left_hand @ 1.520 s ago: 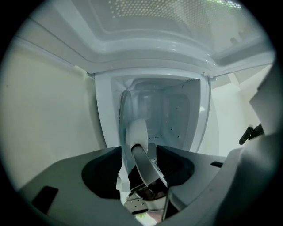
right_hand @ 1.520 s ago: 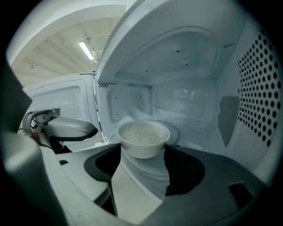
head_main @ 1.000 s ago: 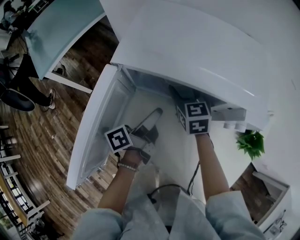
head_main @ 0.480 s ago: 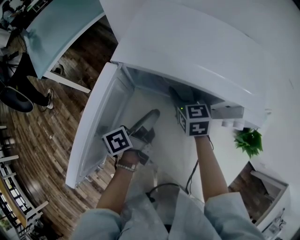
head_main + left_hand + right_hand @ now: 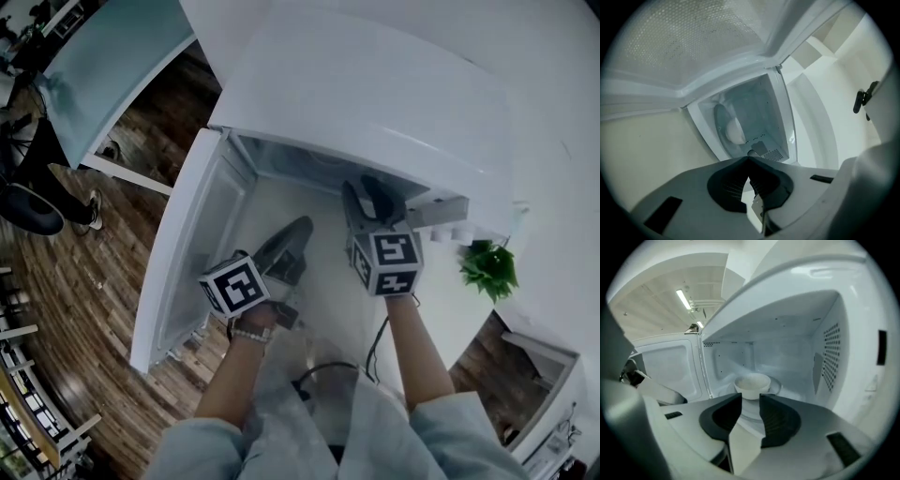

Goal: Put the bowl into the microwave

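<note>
A white bowl (image 5: 752,384) stands upright on the glass turntable (image 5: 776,389) inside the open white microwave (image 5: 375,94). My right gripper (image 5: 750,401) hovers in front of the cavity, short of the bowl. Its jaws have just been closing and stand narrowly apart with nothing between them. In the head view the right gripper (image 5: 361,192) points in under the microwave's top. My left gripper (image 5: 749,158) is shut on nothing, near the open door (image 5: 183,262), and looks into the cavity at the bowl (image 5: 733,131). The head view hides the bowl.
The door (image 5: 684,37) swings out to the left with its mesh window close above my left gripper. A green plant (image 5: 487,267) stands right of the microwave on the white counter (image 5: 323,281). Wooden floor (image 5: 56,309) and a teal table (image 5: 103,56) lie left.
My right gripper has drawn back out of the cavity toward me, and its jaws now show in the head view. The left gripper's fingers have come together and it has rolled a little.
</note>
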A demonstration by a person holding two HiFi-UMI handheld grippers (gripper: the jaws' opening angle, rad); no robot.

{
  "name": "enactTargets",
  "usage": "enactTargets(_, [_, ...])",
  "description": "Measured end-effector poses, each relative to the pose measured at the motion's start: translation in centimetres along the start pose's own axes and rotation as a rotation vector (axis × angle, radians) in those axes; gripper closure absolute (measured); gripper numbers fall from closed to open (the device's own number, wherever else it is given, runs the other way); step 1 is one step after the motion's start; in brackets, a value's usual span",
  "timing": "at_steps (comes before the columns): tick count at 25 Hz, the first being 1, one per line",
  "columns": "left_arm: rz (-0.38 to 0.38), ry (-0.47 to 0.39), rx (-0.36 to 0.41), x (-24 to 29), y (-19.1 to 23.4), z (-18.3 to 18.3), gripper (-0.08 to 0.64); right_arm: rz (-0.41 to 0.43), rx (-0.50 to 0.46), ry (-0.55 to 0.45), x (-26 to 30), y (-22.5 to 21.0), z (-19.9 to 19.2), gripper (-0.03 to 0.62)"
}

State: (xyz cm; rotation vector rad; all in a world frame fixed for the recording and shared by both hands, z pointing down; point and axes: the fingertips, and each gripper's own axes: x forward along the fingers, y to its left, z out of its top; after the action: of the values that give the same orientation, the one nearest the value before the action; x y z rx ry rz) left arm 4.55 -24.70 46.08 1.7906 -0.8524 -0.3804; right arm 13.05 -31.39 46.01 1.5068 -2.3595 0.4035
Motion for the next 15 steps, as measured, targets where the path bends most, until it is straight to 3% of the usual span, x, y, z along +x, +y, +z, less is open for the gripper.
enactTargets(2, [-0.004,-0.008,0.03,0.0,-0.6,0.0,0.565,-0.004,0.019,-0.021,-1.3,0.2,0.0,0.527])
enactTargets(3, [-0.009,-0.009,0.042,0.0,-1.0,0.0,0.565,0.004,0.035,-0.036,-1.9,0.3,0.1,0.591])
enactTargets(15, [-0.04,0.046,0.283,-0.7,-6.3,-0.1,0.561,0.133,0.101,-0.162,-8.1,2.8,3.8,0.593])
